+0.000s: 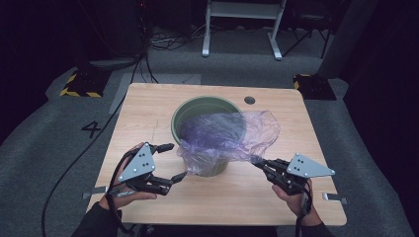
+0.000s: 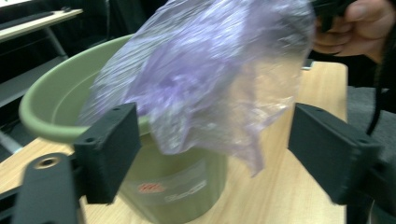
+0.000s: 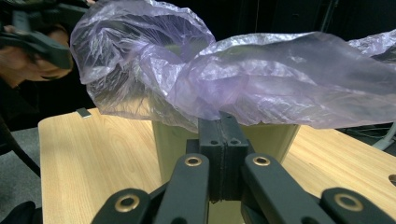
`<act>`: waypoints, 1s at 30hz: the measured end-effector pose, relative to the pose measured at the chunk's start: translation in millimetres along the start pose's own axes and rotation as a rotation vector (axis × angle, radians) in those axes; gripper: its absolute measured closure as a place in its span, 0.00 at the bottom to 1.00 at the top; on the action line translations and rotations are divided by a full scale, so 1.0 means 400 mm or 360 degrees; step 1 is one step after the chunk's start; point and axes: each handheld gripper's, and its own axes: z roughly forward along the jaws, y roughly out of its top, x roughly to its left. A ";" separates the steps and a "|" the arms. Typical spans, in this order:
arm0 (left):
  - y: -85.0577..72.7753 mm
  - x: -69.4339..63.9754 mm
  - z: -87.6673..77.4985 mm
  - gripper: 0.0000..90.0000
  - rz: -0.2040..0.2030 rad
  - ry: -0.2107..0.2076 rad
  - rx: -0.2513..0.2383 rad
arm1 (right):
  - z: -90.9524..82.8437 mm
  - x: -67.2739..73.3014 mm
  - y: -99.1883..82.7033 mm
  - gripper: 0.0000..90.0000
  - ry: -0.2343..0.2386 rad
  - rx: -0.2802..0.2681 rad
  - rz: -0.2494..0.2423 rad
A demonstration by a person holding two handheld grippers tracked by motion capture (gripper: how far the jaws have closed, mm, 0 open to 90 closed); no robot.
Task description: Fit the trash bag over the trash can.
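the right tool (image 1: 261, 165) is pinching an edge of the purple plastic bag (image 1: 232, 131), its jaws pressed together on the film, as the right gripper view is showing at close range (image 3: 223, 122). the left tool (image 1: 174, 161) is standing spread, its jaws wide apart with nothing between the pads; in the left gripper view the bag's loose lower corner (image 2: 247, 154) is hanging between and beyond the two jaws without touching them. the bag is lying draped over the near rim of the green bin (image 1: 184, 111), partly sagging into its mouth and partly spilling down the front wall toward the person. the relation that the coming move is likely turning on: the bag's free edge is lying just beyond the left tool, toward the bin and slightly to its right, while the bag's long axis is running roughly across the surface from the bin's left rim to the right tool's grip. the left tool is the nearer one to that unheld edge. the bin is standing upright near the middle of the wooden surface (image 1: 148, 103), which is otherwise bare. around it, grey carpet (image 1: 44, 143) is covering the floor, and a white frame (image 1: 242, 19) is standing in the dark room behind.
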 end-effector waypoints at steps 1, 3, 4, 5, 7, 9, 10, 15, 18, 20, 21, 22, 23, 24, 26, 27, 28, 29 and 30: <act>0.007 -0.006 -0.001 0.17 0.0014 0.0005 -0.0002 | 0.000 0.000 0.000 1.00 -0.0001 0.0000 -0.0002; 0.025 -0.018 -0.003 0.17 0.0051 0.0015 -0.0002 | 0.001 0.000 0.000 1.00 -0.0009 0.0000 -0.0011; 0.036 -0.024 -0.003 0.17 0.0052 0.0002 -0.0012 | 0.001 0.000 -0.001 1.00 -0.0010 0.0002 -0.0011; 0.047 -0.029 -0.002 0.17 0.0056 -0.0023 -0.0016 | 0.001 0.000 -0.001 1.00 -0.0009 0.0005 -0.0013; 0.071 -0.041 0.003 0.17 0.0093 -0.0060 -0.0012 | 0.002 0.000 -0.001 1.00 -0.0019 0.0011 -0.0020; 0.094 -0.055 0.015 0.17 0.0122 -0.0076 -0.0018 | 0.004 0.000 -0.002 1.00 -0.0022 0.0018 -0.0022; 0.106 -0.064 0.022 0.17 0.0172 -0.0042 0.0003 | 0.005 -0.001 -0.003 1.00 -0.0025 0.0020 -0.0028; 0.144 -0.078 0.066 0.27 0.0271 0.0072 0.0107 | 0.009 0.001 -0.008 1.00 -0.0020 0.0039 -0.0036; 0.147 -0.055 0.086 0.42 0.0214 0.0097 0.0124 | 0.010 -0.001 -0.014 1.00 -0.0023 0.0052 -0.0042; 0.144 -0.035 0.090 0.50 0.0168 0.0126 0.0124 | 0.010 -0.004 -0.017 1.00 -0.0023 0.0058 -0.0038; 0.141 -0.025 0.090 0.58 0.0148 0.0122 0.0113 | 0.009 -0.005 -0.019 1.00 -0.0023 0.0064 -0.0038; 0.138 -0.013 0.089 0.65 0.0135 0.0111 0.0104 | 0.009 -0.007 -0.021 1.00 -0.0025 0.0068 -0.0037; 0.134 -0.004 0.087 0.68 0.0124 0.0103 0.0103 | 0.009 -0.008 -0.024 1.00 -0.0027 0.0073 -0.0033; 0.129 0.005 0.087 0.74 0.0122 0.0100 0.0103 | 0.010 -0.011 -0.027 1.00 -0.0027 0.0076 -0.0031; 0.120 0.019 0.088 0.82 0.0112 0.0099 0.0110 | 0.012 -0.015 -0.032 1.00 -0.0030 0.0085 -0.0020; 0.115 0.025 0.088 0.87 0.0109 0.0088 0.0101 | 0.013 -0.017 -0.035 1.00 -0.0032 0.0090 -0.0018; 0.110 0.029 0.088 0.92 0.0108 0.0083 0.0093 | 0.014 -0.019 -0.036 1.00 -0.0033 0.0090 -0.0018; 0.106 0.034 0.088 0.95 0.0110 0.0082 0.0091 | 0.015 -0.020 -0.038 1.00 -0.0033 0.0096 -0.0008; 0.103 0.038 0.087 0.98 0.0103 0.0074 0.0087 | 0.016 -0.022 -0.039 1.00 -0.0037 0.0095 -0.0014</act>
